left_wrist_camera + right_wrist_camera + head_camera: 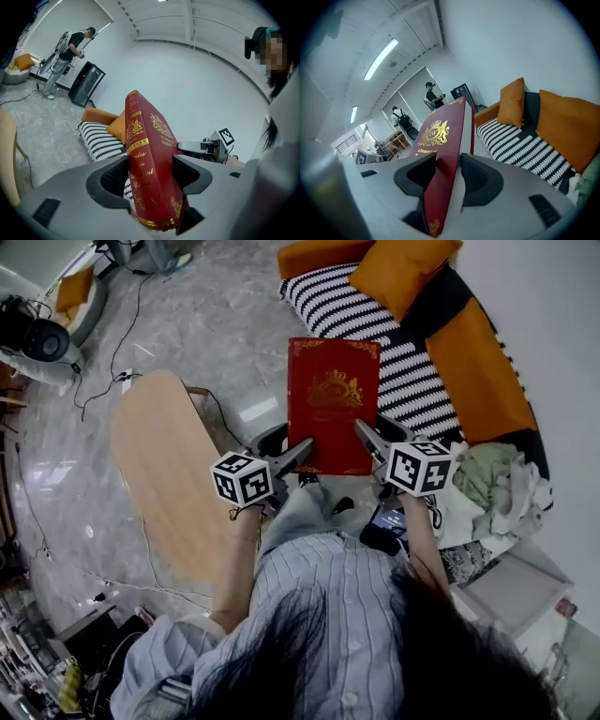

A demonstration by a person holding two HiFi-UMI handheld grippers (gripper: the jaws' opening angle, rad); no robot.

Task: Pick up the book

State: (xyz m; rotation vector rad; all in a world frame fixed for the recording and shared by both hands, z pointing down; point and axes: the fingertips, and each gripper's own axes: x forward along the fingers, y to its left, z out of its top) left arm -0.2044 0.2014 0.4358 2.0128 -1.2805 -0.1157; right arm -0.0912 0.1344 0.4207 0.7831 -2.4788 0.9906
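Aloft above the floor, the red, gold-crested book [333,395] rests on nothing and is carried at its near end by two hand-held grippers. The left gripper [296,454] has its jaws clamped on the near left corner, by the spine. The right gripper [367,435] has its jaws clamped across the near right corner. The book's long axis runs straight away from the person, out past both sets of jaws toward the striped cushion [394,343] on the orange sofa [487,371]. Neither hand is nearer, as each holds one corner of the same short edge. With the far end unsupported, any further lift looks to depend on both hands travelling together. A wooden desk [159,474] lies well apart to the left.
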